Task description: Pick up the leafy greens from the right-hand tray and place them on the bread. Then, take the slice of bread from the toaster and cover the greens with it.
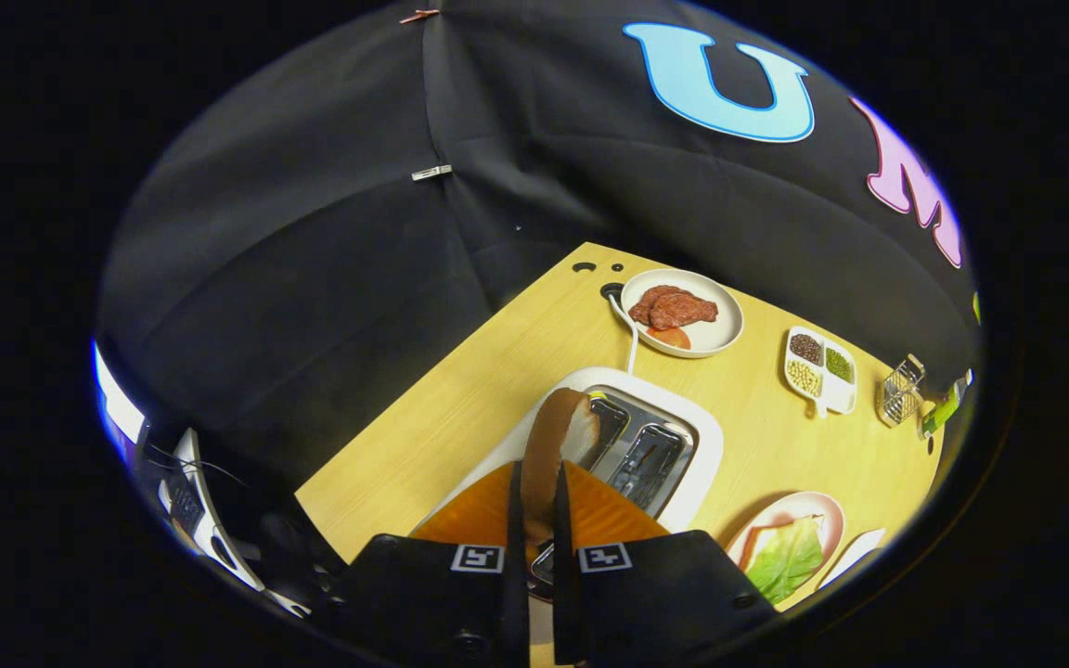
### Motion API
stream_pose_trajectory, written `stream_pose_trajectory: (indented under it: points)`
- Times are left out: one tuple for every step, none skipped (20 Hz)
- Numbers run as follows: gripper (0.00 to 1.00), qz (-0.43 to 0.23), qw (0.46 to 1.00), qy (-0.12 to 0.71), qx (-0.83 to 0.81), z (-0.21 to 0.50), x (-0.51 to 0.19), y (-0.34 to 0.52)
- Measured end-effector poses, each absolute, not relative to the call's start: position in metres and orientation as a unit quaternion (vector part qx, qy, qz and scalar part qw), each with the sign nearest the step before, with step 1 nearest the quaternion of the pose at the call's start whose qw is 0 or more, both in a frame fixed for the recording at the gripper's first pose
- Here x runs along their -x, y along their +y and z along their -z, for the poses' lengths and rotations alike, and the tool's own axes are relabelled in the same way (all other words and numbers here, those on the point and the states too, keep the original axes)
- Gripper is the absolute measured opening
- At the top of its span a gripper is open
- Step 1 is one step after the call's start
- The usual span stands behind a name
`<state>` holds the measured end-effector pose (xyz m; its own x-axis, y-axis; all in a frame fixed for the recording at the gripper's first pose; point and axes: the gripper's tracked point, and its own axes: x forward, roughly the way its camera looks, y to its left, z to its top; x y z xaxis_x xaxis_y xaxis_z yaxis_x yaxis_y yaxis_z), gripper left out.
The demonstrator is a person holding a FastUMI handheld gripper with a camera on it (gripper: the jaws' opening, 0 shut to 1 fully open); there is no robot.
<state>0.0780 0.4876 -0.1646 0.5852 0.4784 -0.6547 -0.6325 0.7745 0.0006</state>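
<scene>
My gripper (536,471) is shut on a slice of bread (555,429), which stands on edge between the two fingers with its brown crust toward me. The slice is just over the left slot of the white toaster (697,464), apparently lifted out of it. To the right of the fingers a pale plate (827,512) holds a green leaf (787,557). The leaf lies on another slice of bread (754,540), of which just a crust edge peeks out.
Beyond the toaster stand a white plate (725,334) with brown meat and a divided dish (820,371) of beans. A small wire rack (901,390) is at the far right. A white tray (855,553) edge lies beside the leaf plate. A cable (632,339) runs from the toaster.
</scene>
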Motion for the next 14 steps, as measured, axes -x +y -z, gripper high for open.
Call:
stream_pose_trajectory:
  points:
    - [0.15,-0.316,0.884,0.325,0.116,0.161,-0.08,0.485]
    - [0.15,-0.318,0.883,0.326,0.113,0.158,-0.08,0.483]
    - [0.14,-0.318,0.883,0.327,0.108,0.156,-0.079,0.481]
    - [0.14,-0.318,0.884,0.329,0.101,0.153,-0.079,0.48]
    - [0.15,-0.319,0.884,0.329,0.089,0.147,-0.077,0.48]
    - [0.15,-0.321,0.886,0.327,0.075,0.138,-0.077,0.48]
    - [0.14,-0.323,0.887,0.325,0.062,0.128,-0.076,0.479]
    - [0.14,-0.324,0.888,0.322,0.051,0.118,-0.076,0.476]
    - [0.14,-0.326,0.89,0.317,0.04,0.109,-0.078,0.473]
    - [0.14,-0.324,0.893,0.31,0.03,0.098,-0.081,0.469]
    - [0.14,-0.323,0.895,0.305,0.021,0.089,-0.082,0.464]
    - [0.14,-0.321,0.898,0.3,0.015,0.08,-0.085,0.459]
    - [0.14,-0.321,0.9,0.294,0.011,0.073,-0.087,0.454]
    - [0.14,-0.319,0.902,0.29,0.007,0.069,-0.09,0.447]
